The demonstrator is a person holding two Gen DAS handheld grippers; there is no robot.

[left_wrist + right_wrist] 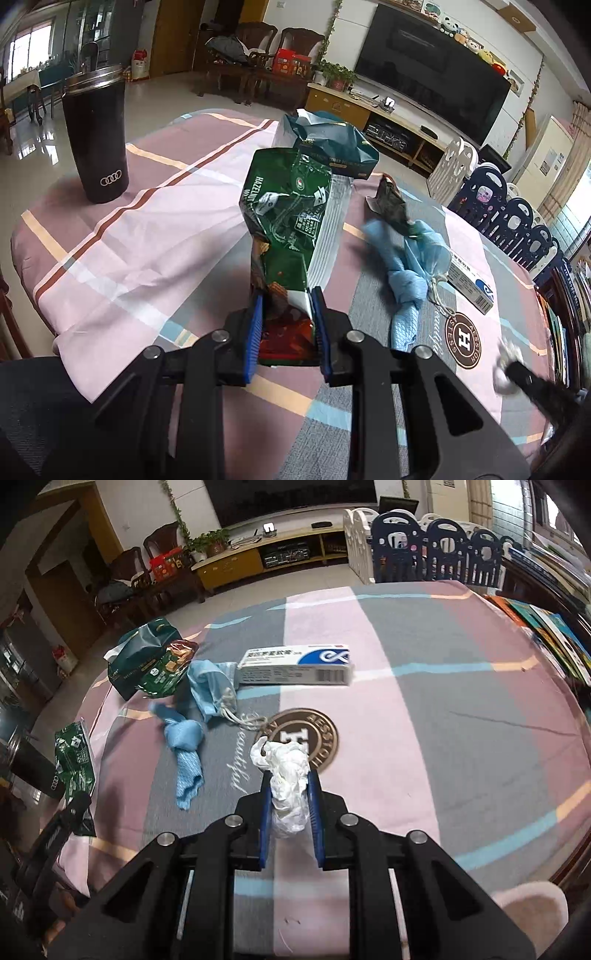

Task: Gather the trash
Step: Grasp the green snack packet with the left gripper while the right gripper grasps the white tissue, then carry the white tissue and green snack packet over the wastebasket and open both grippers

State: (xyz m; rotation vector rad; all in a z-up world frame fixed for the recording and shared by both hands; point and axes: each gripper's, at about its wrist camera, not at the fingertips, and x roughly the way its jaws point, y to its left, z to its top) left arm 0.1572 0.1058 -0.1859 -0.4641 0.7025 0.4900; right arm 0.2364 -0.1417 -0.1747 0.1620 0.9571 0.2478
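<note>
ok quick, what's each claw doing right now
Left claw: closed on the green wrapper.
Right claw: closed on the crumpled white tissue.

The right gripper (517, 373) is motion-blurred at the left wrist view's edge. The green wafer wrapper (291, 221) hides part of the teal tissue pack (332, 144). Medicine box (295, 662) print is illegible.

Even, soft daylight indoors; the windows far left of the left tongs (286, 325) are blown out white. Glare streaks the glossy pale tiled floor (155, 110) beyond the counter. Strong fisheye bending and dark vignette at all corners. The crumpled light-blue cloth (402, 266) right of these tongs is motion-smeared. Right wrist view dimmer; right tongs (290, 805) sharp, far room soft.
</note>
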